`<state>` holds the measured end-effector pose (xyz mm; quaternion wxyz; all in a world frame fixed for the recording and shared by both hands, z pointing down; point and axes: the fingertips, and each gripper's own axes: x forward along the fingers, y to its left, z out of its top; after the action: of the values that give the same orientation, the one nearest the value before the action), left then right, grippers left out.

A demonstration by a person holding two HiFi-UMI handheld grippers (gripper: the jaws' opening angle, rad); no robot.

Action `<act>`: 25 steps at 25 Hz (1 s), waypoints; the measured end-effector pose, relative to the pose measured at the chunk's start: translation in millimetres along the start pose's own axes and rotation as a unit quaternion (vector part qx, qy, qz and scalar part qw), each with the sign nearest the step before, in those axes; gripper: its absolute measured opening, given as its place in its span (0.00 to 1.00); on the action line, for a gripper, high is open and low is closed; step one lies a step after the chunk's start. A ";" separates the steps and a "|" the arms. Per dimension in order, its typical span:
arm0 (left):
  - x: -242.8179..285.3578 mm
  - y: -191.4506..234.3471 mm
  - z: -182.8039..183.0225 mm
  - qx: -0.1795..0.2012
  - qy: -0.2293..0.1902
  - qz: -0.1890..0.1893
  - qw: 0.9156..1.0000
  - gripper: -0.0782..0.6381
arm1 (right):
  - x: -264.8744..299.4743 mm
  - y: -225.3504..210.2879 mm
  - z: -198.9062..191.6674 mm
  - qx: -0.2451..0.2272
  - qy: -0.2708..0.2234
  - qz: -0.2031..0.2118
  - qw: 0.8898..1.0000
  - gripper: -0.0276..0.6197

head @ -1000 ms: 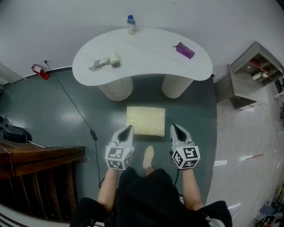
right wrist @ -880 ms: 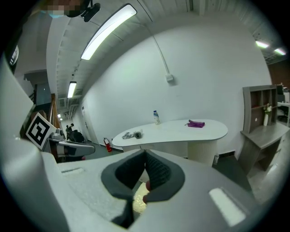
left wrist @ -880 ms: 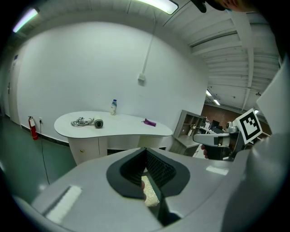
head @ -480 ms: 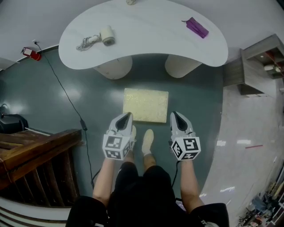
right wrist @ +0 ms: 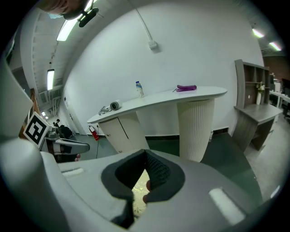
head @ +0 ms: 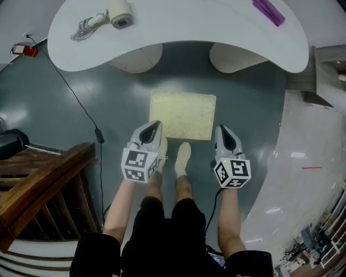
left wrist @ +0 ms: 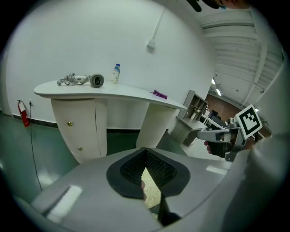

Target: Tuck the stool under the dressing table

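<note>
Now stool (head: 183,114) long axis crosswise, parallel to dressing table (head: 178,27) front; left tongs (head: 155,127), right tongs (head: 223,131) pressed together, empty

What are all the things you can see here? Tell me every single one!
dressing table: one, white, by the wall
stool: one, pale yellow top, on the floor before the table, not under it
hair dryer: one, cream, on the table
purple object: one, on the table's other end
bottle: one, blue cap, on the table
fire extinguisher: one, red, by the wall
cable: one, black, on the floor
wooden railing: brown, lower corner
shelf unit: one, grey, beside the table
shoes: two, cream, behind the stool
left gripper: grey, shut, empty
right gripper: grey, shut, empty
</note>
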<state>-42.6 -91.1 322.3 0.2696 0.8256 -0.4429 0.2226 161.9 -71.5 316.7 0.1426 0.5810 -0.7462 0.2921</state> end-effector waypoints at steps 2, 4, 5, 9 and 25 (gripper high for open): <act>16.8 10.6 -15.3 -0.003 0.007 0.001 1.000 0.12 | 15.0 -5.4 -17.2 0.001 0.009 0.002 1.000 0.05; 31.2 19.7 -27.6 -0.002 0.011 0.006 1.000 0.12 | 28.0 -12.3 -32.8 0.003 0.016 0.004 1.000 0.05; 37.9 23.6 -32.9 -0.002 0.012 0.007 1.000 0.12 | 34.2 -16.0 -39.7 0.004 0.019 0.004 1.000 0.05; 65.1 37.4 -60.3 -0.008 0.020 0.009 1.000 0.12 | 60.0 -30.9 -68.3 0.011 0.028 0.006 1.000 0.05; 143.7 85.7 -156.7 -0.015 0.049 0.028 0.998 0.12 | 139.4 -79.9 -164.0 0.029 0.047 0.015 0.998 0.06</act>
<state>-62.7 -117.9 549.0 0.2965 0.7969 -0.4555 0.2638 177.5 -94.4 544.7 0.1563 0.5588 -0.7388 0.3426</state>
